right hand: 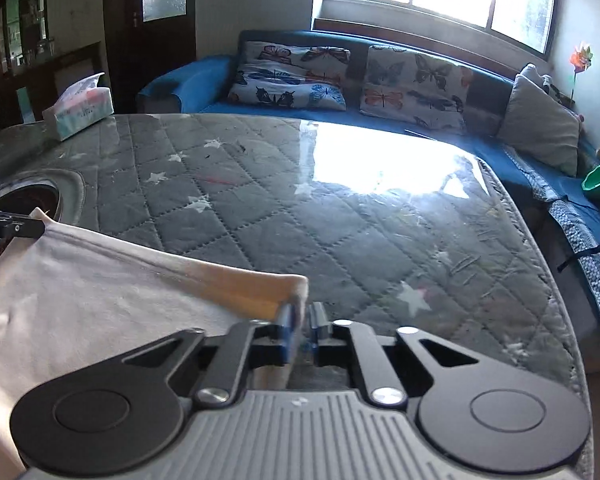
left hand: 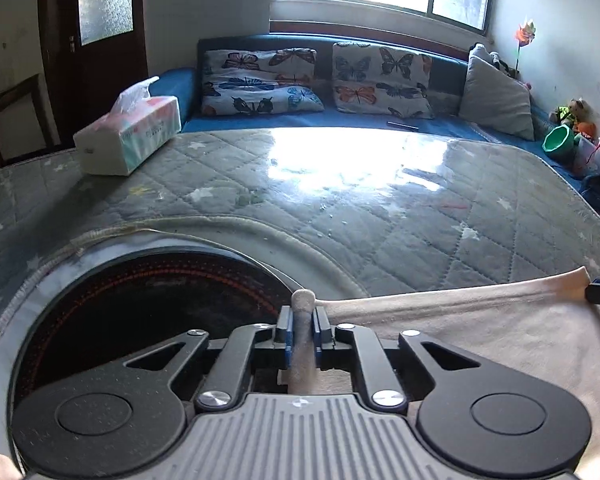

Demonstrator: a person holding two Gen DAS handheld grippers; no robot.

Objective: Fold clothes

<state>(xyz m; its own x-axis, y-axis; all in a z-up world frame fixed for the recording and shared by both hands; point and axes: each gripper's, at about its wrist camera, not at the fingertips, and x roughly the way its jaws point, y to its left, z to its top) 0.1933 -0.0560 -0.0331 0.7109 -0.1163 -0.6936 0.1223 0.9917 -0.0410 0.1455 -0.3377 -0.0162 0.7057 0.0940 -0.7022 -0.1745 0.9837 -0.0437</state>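
While "bot.AI" shows on the left gripper (right hand: 4, 229), both jaws pinch the white cloth (left hand: 480, 328).

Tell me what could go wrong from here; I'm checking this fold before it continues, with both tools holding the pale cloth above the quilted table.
1. The right tool pinches only the corner of the pale garment; a tug could pull it free.
2. The left tool grips a bunched roll of hem, so the fold may land creased.
3. The round dark opening in the quilted table cover lies just below the left tool; slack cloth could sag into it.
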